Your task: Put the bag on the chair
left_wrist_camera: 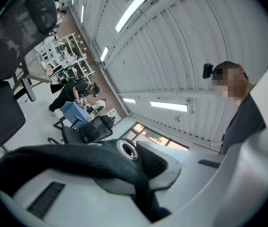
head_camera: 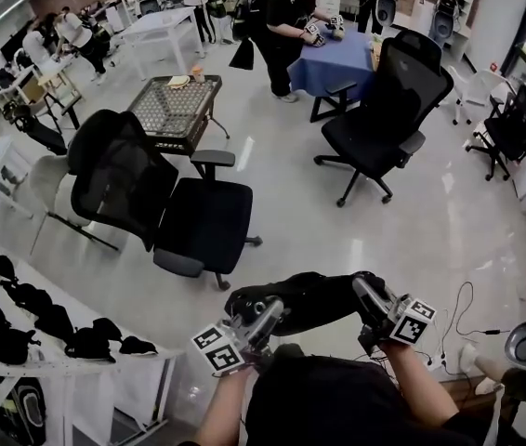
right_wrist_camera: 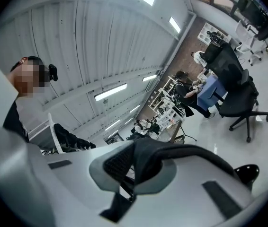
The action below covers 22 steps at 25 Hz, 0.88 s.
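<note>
Over the bare floor, out front: bag [head_camera: 305,297], black and slack, slung in the air between both grippers, touching no chair.
Left gripper [head_camera: 270,309]: jaws pressed together on a fold of the bag, right beside a metal eyelet [left_wrist_camera: 128,149].
Right gripper [head_camera: 368,293]: jaws pressed together too, pinching dark fabric at the bag's other end.
Nearest chair [head_camera: 203,219]: black office chair, seat bare, backrest to its left; up and left of the bag in the head view, well apart from it.
Step in hand: carrying, by the look of it. Bag lifted, not yet delivered.
Next move: likely across to that seat, both ends kept level, then down onto the cushion clear of the armrest [head_camera: 212,158], and only then jaws spread.
Watch for: castors under the seat, so a soft landing; sagging middle probably down first.
Count, bags carried: one.
Count, grippers: two, both loaded.
Count, black office chairs in the head view: three plain to see, namely the nearest, the mid-room chair [head_camera: 384,110] and the right-edge chair [head_camera: 514,124]; further ones too small to settle.
Count, tables: blue-covered table [head_camera: 337,59] with a person [head_camera: 277,21] bent over it, and a white table [head_camera: 165,26] further back.
Count, dark items [head_camera: 86,342] on the white rack [head_camera: 77,365] at lower left: a row, too bunched to number.
</note>
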{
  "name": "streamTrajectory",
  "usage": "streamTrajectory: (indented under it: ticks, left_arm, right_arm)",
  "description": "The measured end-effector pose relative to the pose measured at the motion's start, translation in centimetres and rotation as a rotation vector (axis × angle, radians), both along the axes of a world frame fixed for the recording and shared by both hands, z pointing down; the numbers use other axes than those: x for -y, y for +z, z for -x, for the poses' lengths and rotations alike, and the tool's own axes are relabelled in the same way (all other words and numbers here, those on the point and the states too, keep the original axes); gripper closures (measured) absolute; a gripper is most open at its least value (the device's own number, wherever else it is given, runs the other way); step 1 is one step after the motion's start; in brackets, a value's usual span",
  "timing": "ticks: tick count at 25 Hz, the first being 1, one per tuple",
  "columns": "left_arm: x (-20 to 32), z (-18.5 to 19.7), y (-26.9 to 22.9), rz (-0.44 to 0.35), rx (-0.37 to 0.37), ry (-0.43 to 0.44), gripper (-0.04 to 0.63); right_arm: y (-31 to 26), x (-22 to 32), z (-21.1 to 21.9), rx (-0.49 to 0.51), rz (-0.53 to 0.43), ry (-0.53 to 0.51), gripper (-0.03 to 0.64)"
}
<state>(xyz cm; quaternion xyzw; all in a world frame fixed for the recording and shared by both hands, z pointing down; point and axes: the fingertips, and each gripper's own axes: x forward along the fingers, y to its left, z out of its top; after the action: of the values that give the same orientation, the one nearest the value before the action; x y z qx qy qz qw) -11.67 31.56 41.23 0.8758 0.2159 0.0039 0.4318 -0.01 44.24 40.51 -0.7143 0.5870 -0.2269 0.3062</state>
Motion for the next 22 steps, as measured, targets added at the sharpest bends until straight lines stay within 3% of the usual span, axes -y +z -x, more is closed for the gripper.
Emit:
streamTrajectory:
  ticks: [15,22]
  left_arm:
    - [6.8,-3.3,2.0,-0.013,0.039,-0.047,0.571]
    - [9.2,-5.8,3.0,-0.016,0.063,-0.101,0.571]
  right_arm:
    - [1.9,6.3,-2.1,0.021,0.026,-0.036,0.609]
    - [3.4,9.8,-5.7,0.032,0.037,-0.102,0.609]
